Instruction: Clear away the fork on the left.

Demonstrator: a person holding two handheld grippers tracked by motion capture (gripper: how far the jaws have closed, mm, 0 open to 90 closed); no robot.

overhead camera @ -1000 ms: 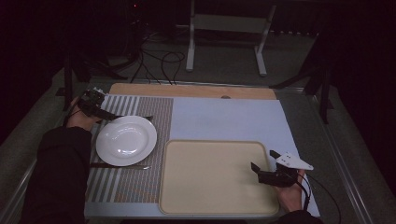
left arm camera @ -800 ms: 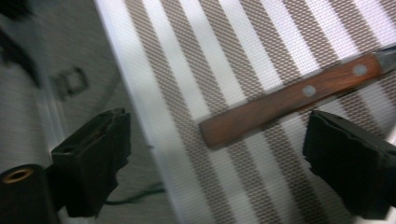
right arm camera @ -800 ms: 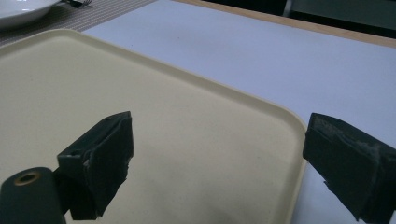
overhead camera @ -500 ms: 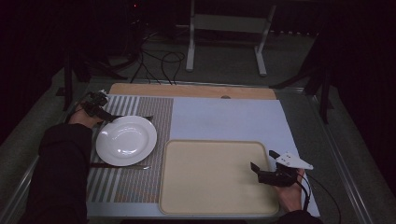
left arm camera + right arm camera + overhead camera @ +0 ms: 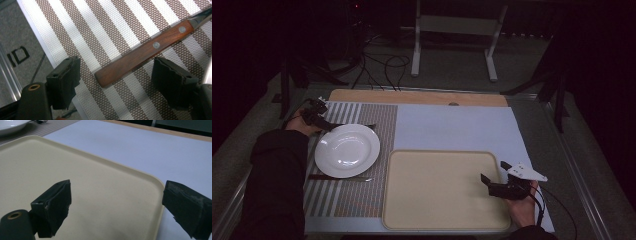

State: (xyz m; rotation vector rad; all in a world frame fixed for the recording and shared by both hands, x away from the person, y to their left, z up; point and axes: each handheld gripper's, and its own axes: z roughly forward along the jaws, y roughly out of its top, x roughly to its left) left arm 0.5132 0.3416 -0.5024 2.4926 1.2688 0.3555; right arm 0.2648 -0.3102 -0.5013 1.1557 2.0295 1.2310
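Seen from above: a table with a cream tray (image 5: 447,190) near the front edge, taken here as the landmark. Left of the tray, a brown-and-white striped placemat (image 5: 347,195) carrying a white plate (image 5: 347,150). Just in front of the plate, nearer the person, a dark-handled piece of cutlery (image 5: 339,177) lying flat (too small to tell which kind). Behind the plate, farther from the tray, a wooden-handled knife (image 5: 145,51) lying flat on the stripes, two rivets in its handle.

Left gripper (image 5: 116,82), held in a dark-sleeved arm at the far left corner of the placemat, well apart from the tray. Jaws spread wide, one on each side of the knife handle's butt end, not pressing on it; nothing gripped.

Right gripper (image 5: 116,205), held in a bare hand over the tray's front right corner. Jaws wide apart and empty, one above the tray's bare surface, the other beyond its rim over the pale blue table covering (image 5: 155,147). Grey three-cornered plate on top, cable trailing off to the right.
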